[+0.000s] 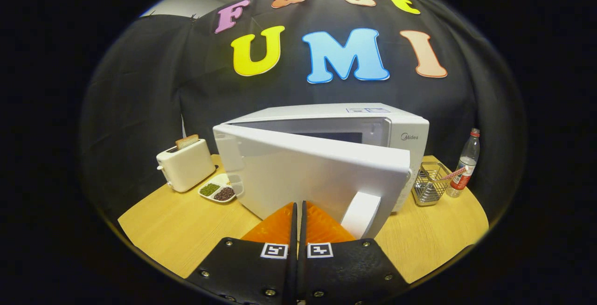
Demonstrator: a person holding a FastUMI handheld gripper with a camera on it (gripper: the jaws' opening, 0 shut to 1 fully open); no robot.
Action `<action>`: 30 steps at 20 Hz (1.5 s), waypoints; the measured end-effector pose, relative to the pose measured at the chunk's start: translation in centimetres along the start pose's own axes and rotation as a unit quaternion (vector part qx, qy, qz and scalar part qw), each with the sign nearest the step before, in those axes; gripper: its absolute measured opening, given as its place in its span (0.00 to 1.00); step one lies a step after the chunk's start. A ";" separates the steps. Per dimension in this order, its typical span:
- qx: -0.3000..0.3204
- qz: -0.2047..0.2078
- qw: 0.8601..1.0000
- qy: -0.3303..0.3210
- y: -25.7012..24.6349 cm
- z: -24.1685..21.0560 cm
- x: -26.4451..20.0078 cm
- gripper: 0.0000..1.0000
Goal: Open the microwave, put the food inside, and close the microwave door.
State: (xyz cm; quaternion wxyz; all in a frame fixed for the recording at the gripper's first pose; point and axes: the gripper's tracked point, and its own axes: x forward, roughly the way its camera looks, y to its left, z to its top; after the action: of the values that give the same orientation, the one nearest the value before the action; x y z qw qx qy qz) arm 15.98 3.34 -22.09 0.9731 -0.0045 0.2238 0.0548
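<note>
Gripper view: the gripper [298, 211] fingers pressed together, holding nothing, just before the microwave [326, 155] door [308, 174], which stands ajar; a dish [219, 190] beside it holds beans.

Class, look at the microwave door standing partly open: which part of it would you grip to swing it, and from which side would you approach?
Grip the door handle, the raised upright bar at the free edge of the microwave door, opposite the hinge. Come from the front, fingers straddling the bar. The gripper, fingers together, sits just beside it.

Microwave [326, 155] mid-table [177, 230]; toaster [185, 164] left, rack [429, 183] & bottle [464, 165] right.
</note>
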 end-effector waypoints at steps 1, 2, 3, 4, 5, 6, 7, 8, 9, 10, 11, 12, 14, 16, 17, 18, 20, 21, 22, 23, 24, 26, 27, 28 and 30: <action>0.005 -0.005 1.000 0.000 -0.5 0.3 0.5 0.01; 0.010 -0.008 1.000 -0.001 -0.8 0.5 1.0 0.01; 0.012 -0.013 1.000 -0.001 -1.2 0.7 1.4 0.01; 0.011 -0.018 1.000 -0.002 -1.5 0.8 1.9 0.01; 0.011 -0.023 1.000 -0.002 -1.9 0.9 2.4 0.01; 0.013 -0.026 1.000 -0.001 -2.1 1.0 2.9 0.01; 0.019 -0.029 0.999 -0.001 -2.5 1.2 3.3 0.01; 0.024 -0.033 0.999 -0.001 -2.8 1.3 3.7 0.01; 0.028 -0.038 0.999 0.000 -3.1 1.4 4.1 0.01; 0.030 -0.042 0.999 0.000 -3.3 1.5 4.6 0.01; 0.029 -0.046 0.998 -0.001 -3.6 1.7 5.0 0.01; 0.027 -0.050 0.998 -0.003 -3.8 1.9 5.4 0.01; 0.023 -0.058 0.998 -0.003 -4.1 2.2 6.1 0.01; 0.027 -0.065 0.998 -0.003 -4.4 2.4 6.7 0.01; 0.029 -0.068 0.997 -0.004 -4.5 2.5 6.9 0.01; 0.029 -0.072 0.997 -0.004 -4.7 2.6 7.2 0.01; 0.030 -0.081 0.996 -0.004 -5.1 2.9 7.8 0.01; 0.034 -0.083 0.996 -0.003 -5.3 3.0 7.8 0.01; 0.028 -0.085 0.996 -0.005 -5.2 2.9 7.8 0.01; 0.019 -0.087 0.996 -0.008 -5.3 2.9 7.9 0.01; 0.014 -0.089 0.996 -0.011 -5.3 3.0 7.9 0.01; 0.025 -0.093 0.995 -0.007 -5.8 3.5 8.6 0.01; 0.039 -0.090 0.995 -0.005 -5.7 3.4 8.6 0.03; 0.032 -0.091 0.995 -0.006 -5.6 3.3 8.7 0.05; 0.023 -0.091 0.996 -0.005 -5.2 3.2 8.1 0.04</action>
State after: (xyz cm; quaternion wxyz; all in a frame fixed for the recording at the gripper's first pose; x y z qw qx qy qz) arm 25.17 -0.88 -22.82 0.9750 -0.0019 0.2185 -0.0393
